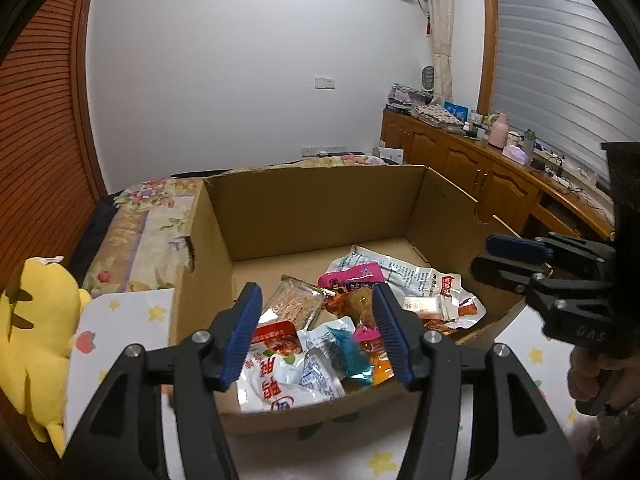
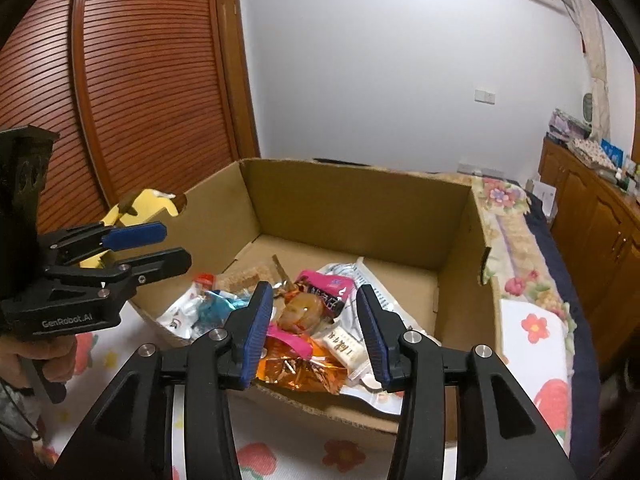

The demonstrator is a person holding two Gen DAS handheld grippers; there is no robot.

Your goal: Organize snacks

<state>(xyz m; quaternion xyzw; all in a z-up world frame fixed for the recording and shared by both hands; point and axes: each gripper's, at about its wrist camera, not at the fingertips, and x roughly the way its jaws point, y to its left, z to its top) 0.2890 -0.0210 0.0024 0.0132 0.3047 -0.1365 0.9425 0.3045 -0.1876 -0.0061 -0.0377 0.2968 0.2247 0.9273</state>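
Inside corrugated cardboard box (image 1: 320,208): crinkled foil and plastic snack packets (image 2: 308,332), long axes mixed. Left gripper (image 1: 318,336) and right gripper (image 2: 314,332) fingers apart, empty.

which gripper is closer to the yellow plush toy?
Left. The left gripper hovers over the cardboard box's near-left part, on the side where the yellow plush toy lies outside the box. The right gripper hovers over the near-right part, farther away.
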